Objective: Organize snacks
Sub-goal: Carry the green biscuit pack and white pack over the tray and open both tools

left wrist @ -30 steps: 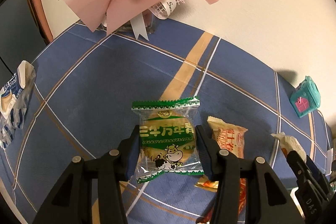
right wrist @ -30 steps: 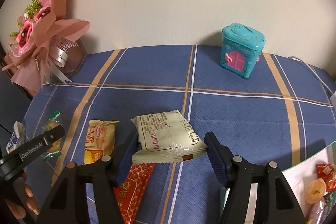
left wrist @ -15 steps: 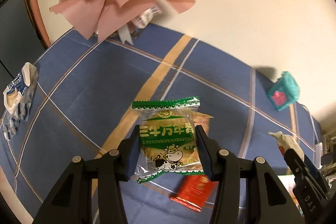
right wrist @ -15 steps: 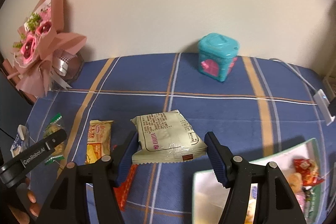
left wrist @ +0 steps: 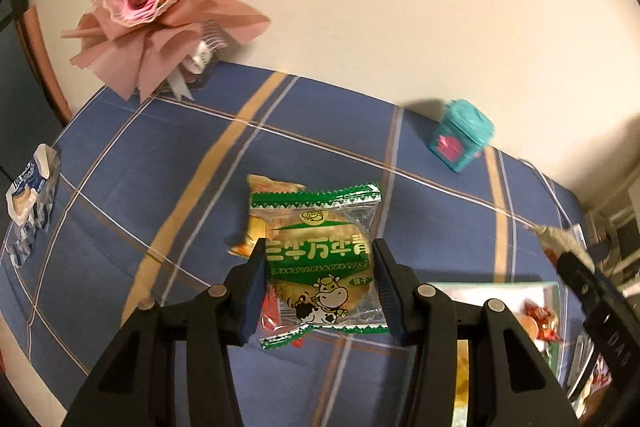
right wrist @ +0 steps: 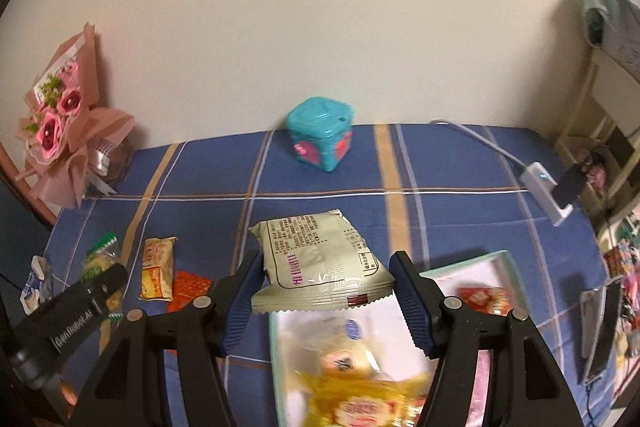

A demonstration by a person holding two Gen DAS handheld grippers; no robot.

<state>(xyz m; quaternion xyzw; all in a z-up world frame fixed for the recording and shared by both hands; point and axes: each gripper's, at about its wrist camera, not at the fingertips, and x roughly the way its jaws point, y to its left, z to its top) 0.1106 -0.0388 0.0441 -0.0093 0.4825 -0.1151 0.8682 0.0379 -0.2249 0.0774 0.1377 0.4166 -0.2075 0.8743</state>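
My left gripper (left wrist: 320, 287) is shut on a green cookie packet (left wrist: 320, 259) and holds it above the blue checked tablecloth. My right gripper (right wrist: 326, 291) is shut on a pale green snack bag (right wrist: 320, 263) and holds it over the near-left edge of a white tray (right wrist: 492, 263) with several snacks in it. The tray's corner also shows in the left wrist view (left wrist: 480, 287). An orange-yellow packet (right wrist: 158, 269) and a red packet (right wrist: 188, 289) lie on the cloth to the left.
A teal toy box (right wrist: 322, 139) stands at the back by the wall. A pink bouquet (right wrist: 64, 127) leans at the far left. A blue-white milk carton (left wrist: 30, 195) lies at the left edge. A white charger and cable (right wrist: 544, 187) and a phone (right wrist: 600, 331) sit at the right.
Both grippers have moved to the right with their packets. The tray has come into view under the right gripper and at the left wrist view's lower right.
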